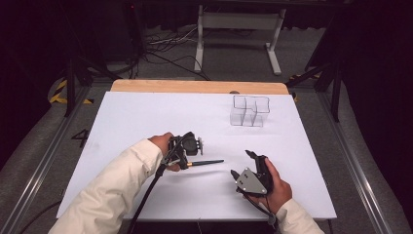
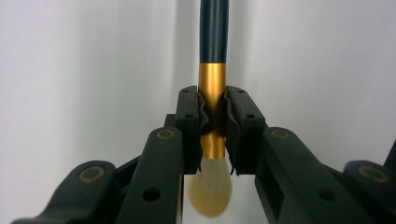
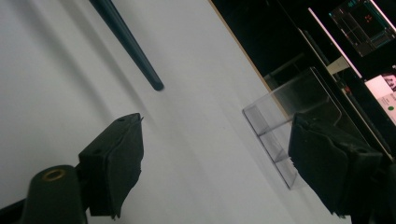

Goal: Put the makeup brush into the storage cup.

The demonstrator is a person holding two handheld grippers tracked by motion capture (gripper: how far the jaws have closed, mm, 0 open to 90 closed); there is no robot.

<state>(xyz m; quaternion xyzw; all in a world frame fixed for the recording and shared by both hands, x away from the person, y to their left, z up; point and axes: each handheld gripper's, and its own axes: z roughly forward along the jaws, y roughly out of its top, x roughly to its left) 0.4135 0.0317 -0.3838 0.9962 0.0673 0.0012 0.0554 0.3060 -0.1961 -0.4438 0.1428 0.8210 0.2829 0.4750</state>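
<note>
The worktop (image 1: 146,117) is seen whole from above and from the near side in the high view, facing forward and down. Very close looks along each gripper's jaws are given by the gripper views. The brush (image 1: 204,162) (image 2: 213,93) (image 3: 126,37) is shared by all three; the clear organiser (image 1: 250,111) (image 3: 289,126) by two.

- The person wears long cream sleeves (image 1: 117,183) on both forearms, loose and softly creased.
- The left tongs (image 2: 212,135) are matt black plastic; each jaw ends in a ridged pad block with small screw holes.
- Brass-coloured round bushings sit in the black link arms behind the jaws.
- A black cable (image 1: 146,202) trails from the left tongs along the sleeve.
- The right tongs (image 1: 249,163) carry a grey three-cornered plate (image 1: 249,181) with dark screw heads on top.
- In the right gripper view their black jaw pads look blocky, with rough edges.
</note>
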